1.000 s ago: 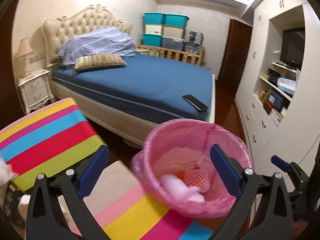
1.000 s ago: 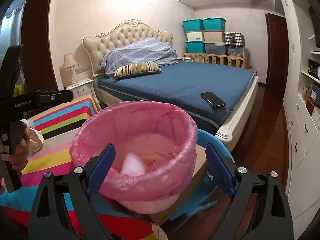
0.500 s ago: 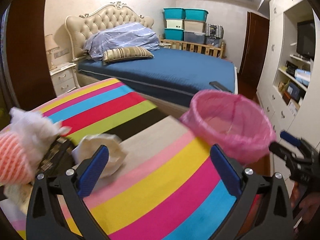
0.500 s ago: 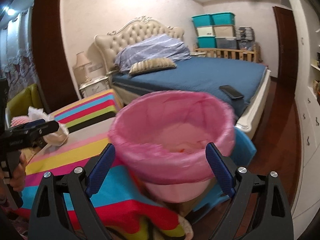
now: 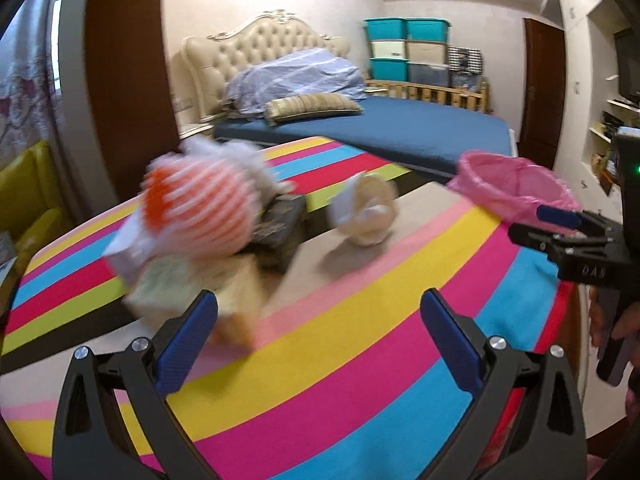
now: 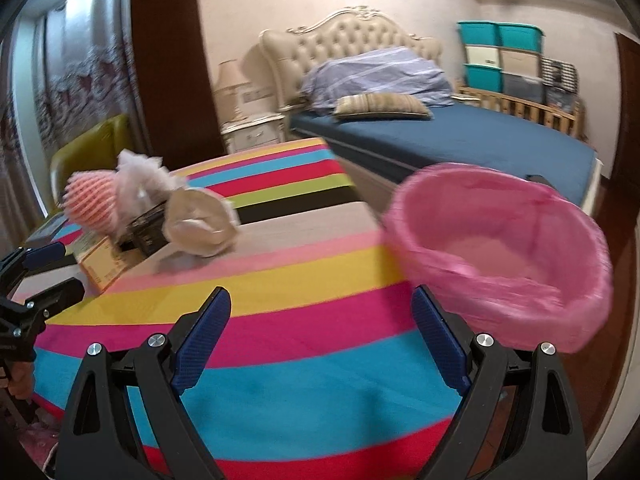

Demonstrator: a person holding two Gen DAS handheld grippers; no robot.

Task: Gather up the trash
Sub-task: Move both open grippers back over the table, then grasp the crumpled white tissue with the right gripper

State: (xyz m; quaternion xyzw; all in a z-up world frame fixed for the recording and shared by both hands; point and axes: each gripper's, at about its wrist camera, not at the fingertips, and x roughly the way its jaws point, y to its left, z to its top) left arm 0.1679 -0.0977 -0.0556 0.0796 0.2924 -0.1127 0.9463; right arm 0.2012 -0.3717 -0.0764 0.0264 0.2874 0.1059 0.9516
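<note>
A pile of trash lies on the striped tablecloth (image 5: pixel 360 340): an orange-and-white foam net (image 5: pixel 200 208), white tissue, a dark packet (image 5: pixel 280 224), a crumpled cream paper ball (image 5: pixel 366 212) and a flat card box (image 6: pixel 100 260). My left gripper (image 5: pixel 318 340) is open and empty, just short of the pile. The pink-lined bin (image 6: pixel 500 252) stands off the table's right edge. My right gripper (image 6: pixel 320 332) is open and empty over the table, left of the bin. The same pile shows in the right wrist view, with the net (image 6: pixel 94 200) and paper ball (image 6: pixel 200 224).
A bed (image 6: pixel 460 140) with blue sheet stands behind the table. A yellow-green chair (image 6: pixel 92 148) stands at the far left. A white nightstand (image 6: pixel 252 136) stands by the headboard. Wall shelving (image 5: pixel 616 120) is at the right.
Both grippers have swung left from the bin toward the table. The trash pile has come close in front of my left gripper. The bin has shifted to the right in both views.
</note>
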